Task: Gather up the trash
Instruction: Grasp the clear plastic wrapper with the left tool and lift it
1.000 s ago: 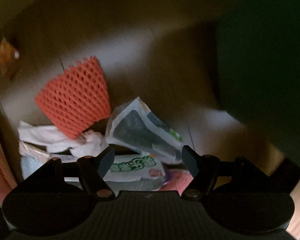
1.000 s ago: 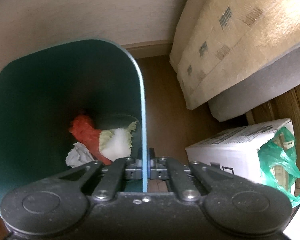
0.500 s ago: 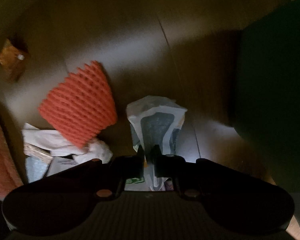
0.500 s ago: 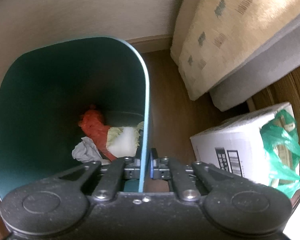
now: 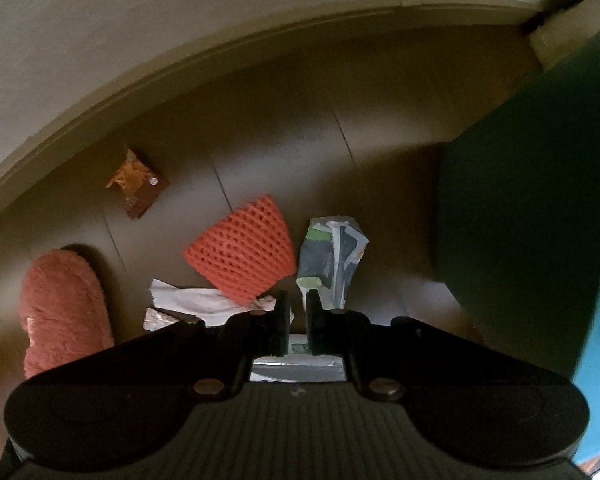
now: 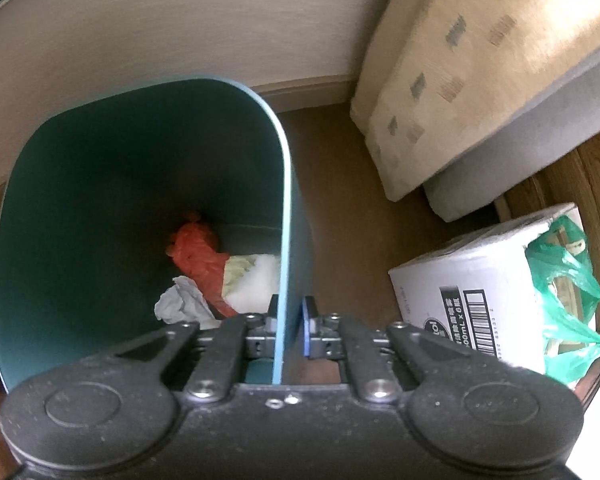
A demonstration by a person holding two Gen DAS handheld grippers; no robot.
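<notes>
Left tool (image 5: 297,312) points straight down over the floor (image 5: 300,160). Its jaws have just been closing and are now nearly together, pinching the lower end of a crumpled printed wrapper (image 5: 332,260), which fans out beyond the fingertips. Just beside the wrapper lies an orange foam net (image 5: 240,256), its lower edge over some white tissue (image 5: 192,300). A small brown packet (image 5: 138,184) sits further out towards the skirting, and a pink fuzzy slipper (image 5: 60,308) is off at the left edge. On the other side, my right tool (image 6: 291,320) straddles the rim of the teal bin (image 6: 100,200). Its jaws have just been easing apart: the inner finger is against the wall, and the outer pad stands a little clear of it. Down in the bin I see an orange bag (image 6: 198,248), crumpled white paper (image 6: 180,304) and something pale beside them. To the right of the bin stand a white carton (image 6: 460,288) with a green plastic bag (image 6: 568,292) and a beige cushion (image 6: 480,60).
</notes>
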